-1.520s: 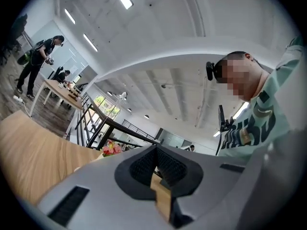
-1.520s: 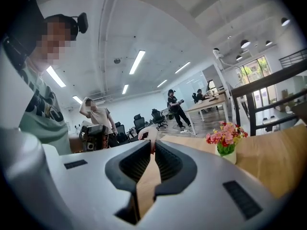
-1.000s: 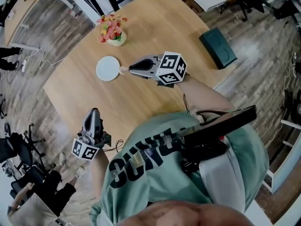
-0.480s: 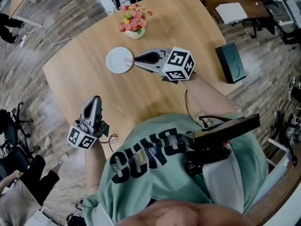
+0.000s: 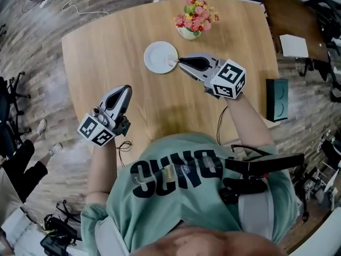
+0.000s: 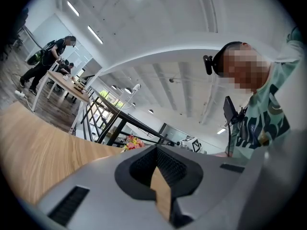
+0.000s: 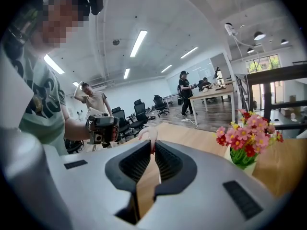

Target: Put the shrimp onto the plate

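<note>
Head cam: high up, facing steeply down, whole surface plus left hand-held gripper and right hand-held gripper in frame. Left gripper view: right behind its own jaws, low over the surface, tilted up toward the ceiling. Right gripper view: equally close, facing across the surface. All 3 share the flowers; each gripper view also catches the other hand-held gripper.

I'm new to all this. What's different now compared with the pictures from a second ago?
The right gripper carried the shrimp leftward, from just beside the plate to over its right rim, and is still shut on it. Nothing was let go. The left gripper stayed shut and empty; plate and flowers kept their places.
</note>
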{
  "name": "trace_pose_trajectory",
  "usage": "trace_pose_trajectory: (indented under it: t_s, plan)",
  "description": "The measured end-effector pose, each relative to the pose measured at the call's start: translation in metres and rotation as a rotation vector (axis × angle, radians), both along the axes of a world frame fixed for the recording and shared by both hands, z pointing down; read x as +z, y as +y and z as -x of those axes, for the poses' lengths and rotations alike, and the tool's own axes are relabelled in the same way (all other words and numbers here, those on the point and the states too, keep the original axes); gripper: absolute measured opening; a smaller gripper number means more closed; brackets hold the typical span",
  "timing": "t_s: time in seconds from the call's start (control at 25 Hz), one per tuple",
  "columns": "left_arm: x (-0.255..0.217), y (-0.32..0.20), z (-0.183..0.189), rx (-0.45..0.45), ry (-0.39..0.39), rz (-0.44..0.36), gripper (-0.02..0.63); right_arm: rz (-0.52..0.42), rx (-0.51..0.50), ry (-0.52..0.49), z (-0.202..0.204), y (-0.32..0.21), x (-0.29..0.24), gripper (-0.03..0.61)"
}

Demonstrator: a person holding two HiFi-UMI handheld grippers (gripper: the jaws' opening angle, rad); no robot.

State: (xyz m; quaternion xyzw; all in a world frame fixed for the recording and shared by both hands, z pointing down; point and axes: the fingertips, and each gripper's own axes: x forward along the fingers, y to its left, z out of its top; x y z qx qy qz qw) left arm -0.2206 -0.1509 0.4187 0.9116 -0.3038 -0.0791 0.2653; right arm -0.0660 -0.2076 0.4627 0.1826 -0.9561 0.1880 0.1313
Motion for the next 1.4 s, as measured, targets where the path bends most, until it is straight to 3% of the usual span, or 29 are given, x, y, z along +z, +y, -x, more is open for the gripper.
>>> trace_pose_trajectory:
  t_s: [0.84,1.4]
  plan:
    - [0.099,-0.074,0.003,-0.002,-0.012,0.081,-0.005,0.026,-0.081,0.145,0.029,-0.06,0.109,0.038]
    - [0.146,-0.105,0.004,0.015,-0.049,0.085,-0.005,-0.096,-0.177,0.323,0.046,-0.083,0.166,0.038]
